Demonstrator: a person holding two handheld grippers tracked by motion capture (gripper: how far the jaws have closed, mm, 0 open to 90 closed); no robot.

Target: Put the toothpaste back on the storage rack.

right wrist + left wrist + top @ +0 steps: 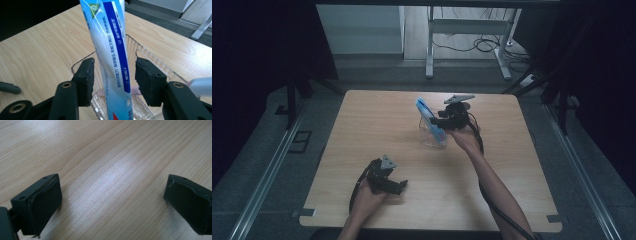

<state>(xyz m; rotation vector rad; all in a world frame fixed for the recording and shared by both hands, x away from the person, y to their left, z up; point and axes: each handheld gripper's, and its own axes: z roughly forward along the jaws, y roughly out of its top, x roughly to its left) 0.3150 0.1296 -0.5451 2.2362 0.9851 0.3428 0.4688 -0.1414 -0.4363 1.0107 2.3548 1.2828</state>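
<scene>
A blue-and-white toothpaste tube [112, 50] stands on end in a clear plastic container [150, 62], its long axis running from the bottom centre of the right gripper view up to the top edge and leaning slightly left, the flat crimped end uppermost. In the high view the tube [428, 116] sits just above centre frame, tilted toward the upper left. The right gripper [113, 77] straddles the tube, one black jaw on either side; the jaws stand apart and a gap shows on each side, though the left pad may just graze the tube — the angle makes that hard to judge. The container [432, 135] rests on a light wooden table [362, 130], with the right gripper [439, 121] reaching in from its right. At lower left of the high view, well apart from the tube, the left gripper [401, 187] rests low over the table [112, 170], its jaws spread wide over bare wood.
</scene>
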